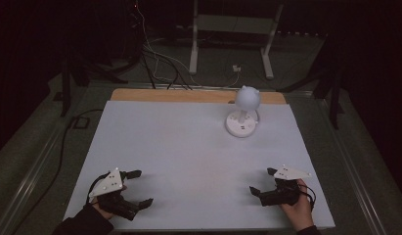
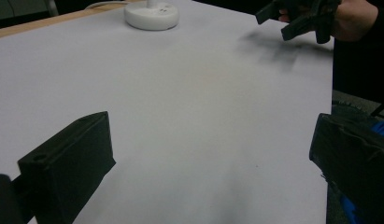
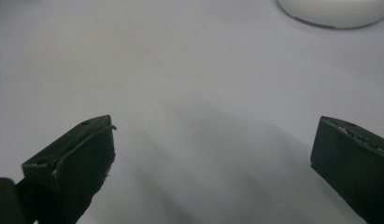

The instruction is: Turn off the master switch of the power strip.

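Resting low near the table's (image 1: 189, 147) front edge, left gripper (image 1: 138, 187) and right gripper (image 1: 263, 181), fingers wide, holding nothing.

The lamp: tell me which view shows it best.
The high view: the whole lamp stands there, round head, stem and round base, near the table's far edge. The left gripper view catches just its base and lower stem at the top; the right gripper view, just the base's edge.
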